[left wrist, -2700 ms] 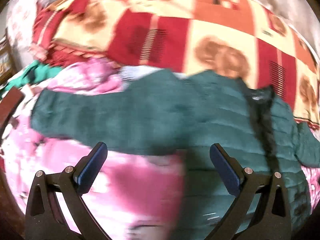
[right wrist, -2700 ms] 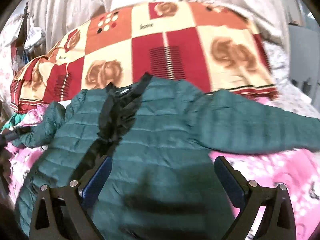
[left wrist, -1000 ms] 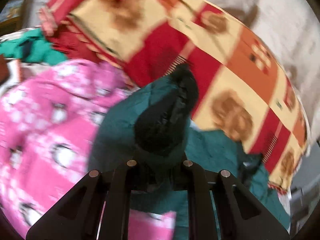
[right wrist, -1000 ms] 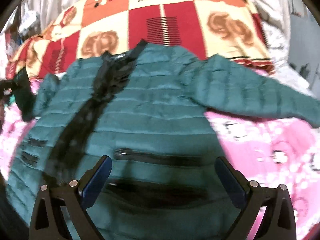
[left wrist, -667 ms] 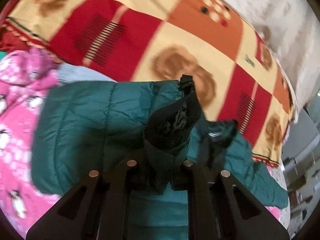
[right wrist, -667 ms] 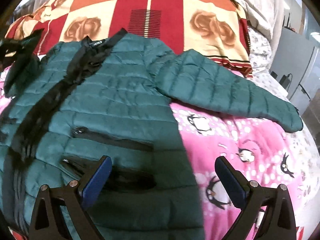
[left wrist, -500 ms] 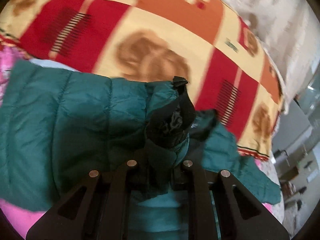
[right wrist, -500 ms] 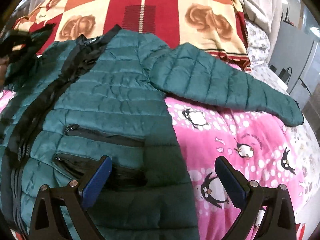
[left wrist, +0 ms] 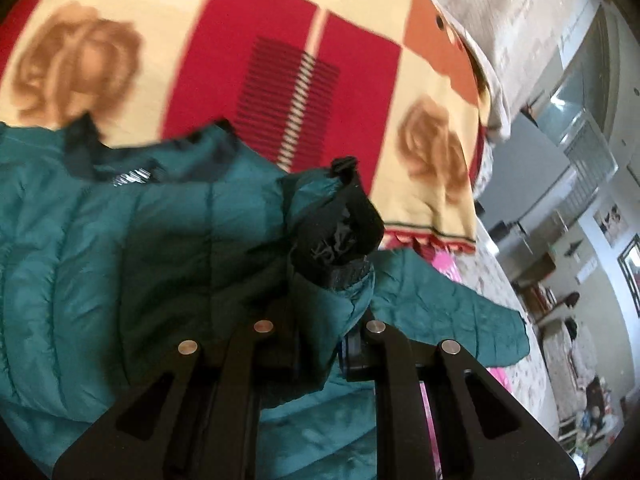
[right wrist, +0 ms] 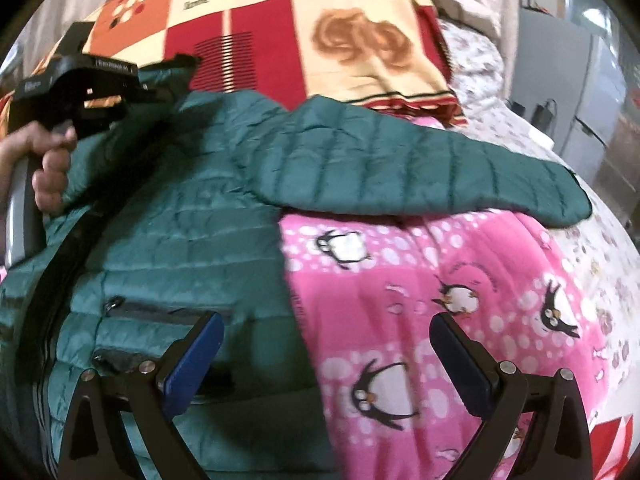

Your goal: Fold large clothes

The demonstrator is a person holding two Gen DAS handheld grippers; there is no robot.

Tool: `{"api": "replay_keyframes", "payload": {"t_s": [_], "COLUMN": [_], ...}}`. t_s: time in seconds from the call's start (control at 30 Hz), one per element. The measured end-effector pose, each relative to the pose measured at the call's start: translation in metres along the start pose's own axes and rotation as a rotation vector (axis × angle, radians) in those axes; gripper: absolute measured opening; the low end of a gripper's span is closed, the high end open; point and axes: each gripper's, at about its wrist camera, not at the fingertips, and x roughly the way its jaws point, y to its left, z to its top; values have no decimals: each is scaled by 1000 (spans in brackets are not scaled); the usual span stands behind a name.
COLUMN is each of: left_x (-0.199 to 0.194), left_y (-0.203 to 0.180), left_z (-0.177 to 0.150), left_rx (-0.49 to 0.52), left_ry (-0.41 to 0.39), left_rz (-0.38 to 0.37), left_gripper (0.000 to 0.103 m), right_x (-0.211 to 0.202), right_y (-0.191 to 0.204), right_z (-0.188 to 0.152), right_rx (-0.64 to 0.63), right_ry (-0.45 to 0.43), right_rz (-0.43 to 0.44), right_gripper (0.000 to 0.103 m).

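One green jacket (right wrist: 192, 216) lies under both grippers; left gripper (left wrist: 320, 332) clamps its cuff (left wrist: 336, 248), right gripper (right wrist: 324, 344) gapes wide, empty

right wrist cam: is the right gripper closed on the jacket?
No. The right gripper has its jaws spread wide with nothing between them, hovering over the edge of the green puffer jacket and the pink penguin blanket.

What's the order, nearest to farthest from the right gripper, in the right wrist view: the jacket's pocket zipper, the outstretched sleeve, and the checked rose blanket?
From the right gripper:
1. Pocket zipper, just beyond its left finger, low on the jacket front.
2. Outstretched sleeve, farther out, reaching right across the pink penguin blanket.
3. Checked rose blanket, farthest, behind the jacket at the top.
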Motion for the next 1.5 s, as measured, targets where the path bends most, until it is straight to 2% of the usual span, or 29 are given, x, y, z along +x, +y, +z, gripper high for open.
{"api": "replay_keyframes", "payload": {"t_s": [0.23,0.47,0.57,0.63,0.7,0.77,0.8,0.9,1.03,1.13,1.27,1.37,1.43,1.5], "left_x": [39,61,66,66,64,60,56,41,-6,-42,-102,-135,-153,-167], "left_y": [-16,-10,-5,-4,-6,-10,-12,-16,-3,32,106,141,155,169], "left_z": [-16,-32,-35,-37,-40,-42,-43,-43,-31,-20,-16,-28,-41,-58], "left_rx": [2,6,-24,-31,-25,-27,-27,-40,-30,-37,-109,-71,-69,-104], "left_ry": [54,107,136,153,162,170,171,180,106,47,-35,-44,-63,-90], "left_rz": [6,40,53,60,50,23,11,-32,-61,4,193,369,458,516], "left_gripper": [12,12,13,17,35,48,51,51,51,51,51,51,51,51], "right_x": [0,-1,1,2,4,7,8,12,11,9,16,18,8,-2], "right_y": [-13,-20,-21,-20,-18,-16,-14,-10,-6,0,8,8,-3,-22], "right_z": [0,1,1,2,2,3,4,6,8,9,11,14,21,30], "right_rx": [44,72,78,77,75,69,65,63,80,81,92,130,184,234], "right_ry": [13,13,16,19,21,21,21,21,5,-12,-2,-11,-75,-133], "right_rz": [40,61,62,56,47,33,23,-3,-14,-32,-32,-3,37,35], "right_gripper": [102,102,102,102,102,102,102,102,102,102,102,101,99,99]}}
